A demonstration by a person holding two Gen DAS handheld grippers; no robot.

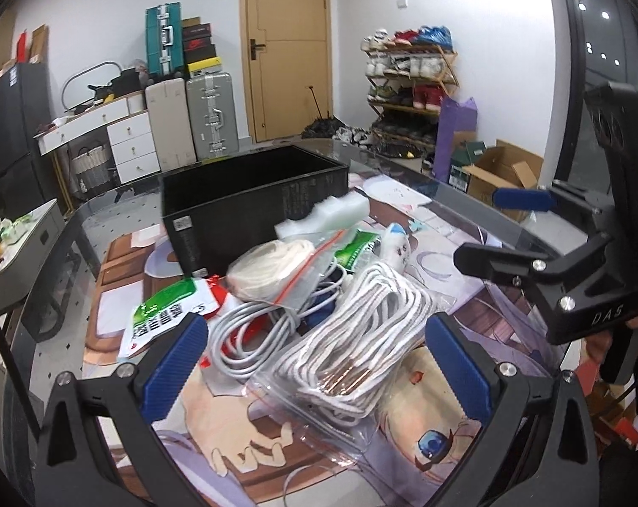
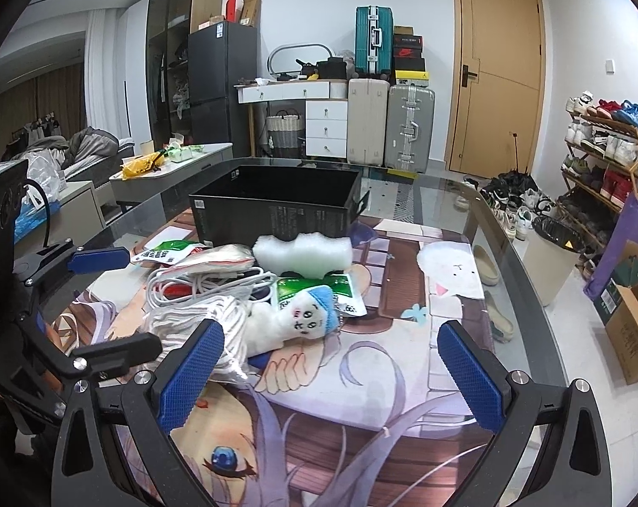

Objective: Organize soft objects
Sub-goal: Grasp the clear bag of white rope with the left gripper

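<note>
A pile of soft things lies on the glass table in front of an open black box (image 1: 251,194) (image 2: 276,207). It holds a clear bag of white braided cable (image 1: 357,346) (image 2: 217,321), a loose grey cable (image 1: 251,333), a zip bag of white cord (image 1: 272,270), a white foam block (image 1: 340,211) (image 2: 302,253), green wet-wipe packs (image 1: 166,312) (image 2: 319,291) and a white plush with a blue cap (image 2: 302,317) (image 1: 397,245). My left gripper (image 1: 314,363) is open, jaws on either side of the cable bag. My right gripper (image 2: 331,376) is open and empty, just short of the plush.
An anime-print mat (image 2: 361,380) covers the table under the glass. The right gripper's body (image 1: 572,262) stands at the right of the pile, the left one (image 2: 44,295) at its left. Cardboard boxes (image 2: 636,329), a bin (image 2: 551,253) and a shoe rack (image 2: 606,160) stand beyond the table's right edge.
</note>
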